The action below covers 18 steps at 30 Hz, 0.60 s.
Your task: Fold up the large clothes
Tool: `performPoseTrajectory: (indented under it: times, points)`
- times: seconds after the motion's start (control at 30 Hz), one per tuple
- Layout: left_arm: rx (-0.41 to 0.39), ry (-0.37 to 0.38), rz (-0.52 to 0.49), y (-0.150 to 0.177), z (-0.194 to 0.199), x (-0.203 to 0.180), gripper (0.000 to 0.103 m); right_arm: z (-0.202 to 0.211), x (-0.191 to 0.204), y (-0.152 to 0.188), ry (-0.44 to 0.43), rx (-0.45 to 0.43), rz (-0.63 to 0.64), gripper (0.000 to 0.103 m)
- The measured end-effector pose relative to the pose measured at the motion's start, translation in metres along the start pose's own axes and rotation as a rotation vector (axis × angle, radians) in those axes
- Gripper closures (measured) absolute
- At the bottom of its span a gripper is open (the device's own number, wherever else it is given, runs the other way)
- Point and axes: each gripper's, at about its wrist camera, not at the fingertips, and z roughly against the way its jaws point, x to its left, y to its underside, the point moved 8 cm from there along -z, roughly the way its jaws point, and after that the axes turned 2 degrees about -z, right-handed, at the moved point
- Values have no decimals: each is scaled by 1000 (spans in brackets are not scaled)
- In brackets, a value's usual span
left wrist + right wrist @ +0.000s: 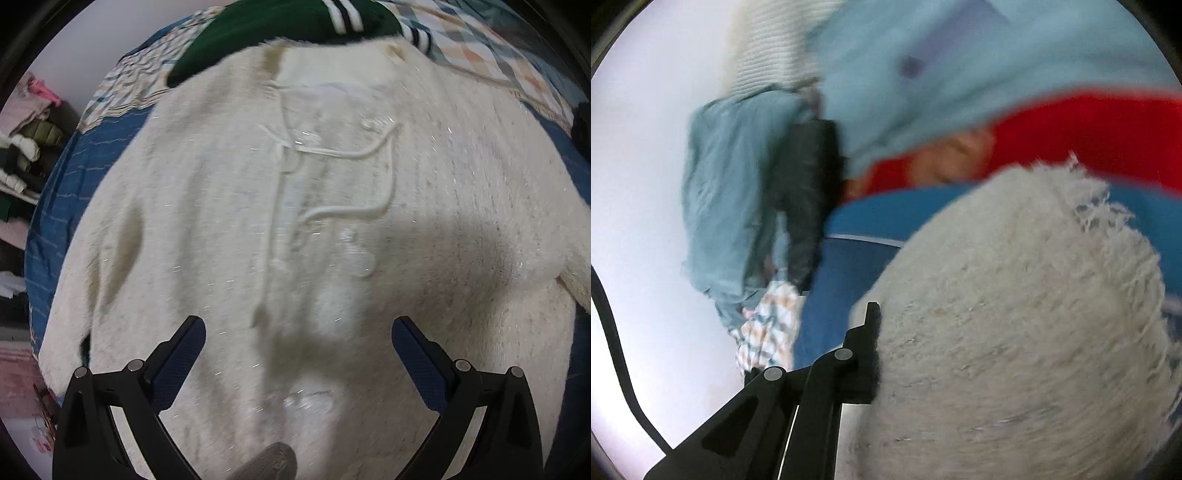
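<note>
Cream fuzzy sweater (295,221) lies spread front-up on the blue bed (55,221), flat for folding. Left gripper (298,341) hovers released above its hem. Right gripper (882,332) is clenched on a sweater edge, probably to fold it over.

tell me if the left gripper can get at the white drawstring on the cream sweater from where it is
Probably yes: the left gripper hangs open over the cream sweater, and the drawstring lies bare on top ahead of its jaws, nothing covering it.
</note>
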Motion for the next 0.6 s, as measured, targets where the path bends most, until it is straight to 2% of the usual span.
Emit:
performPoseTrajectory:
  times: [0.07,0.17,0.23,0.33,0.47,0.53,0.6]
  points:
    - [-3,-6,29,1,6,16,0,8,41,1,-21,7,81,97]
    - [-4,-21,87,-4,8,45,0,14,103,20,-60,43,204,97]
    - [-3,-42,150,-6,6,78,0,7,145,42,-80,75,291,97]
    - [11,-82,269,-6,-3,146,0,-17,216,95,-98,138,458,97]
    - [40,-148,453,22,-12,244,0,-58,291,204,-128,262,673,97]
    - [54,-178,521,44,-12,279,0,-78,317,272,-140,335,794,97]
    - [77,-216,595,74,-15,323,0,-99,335,360,-148,418,948,97]
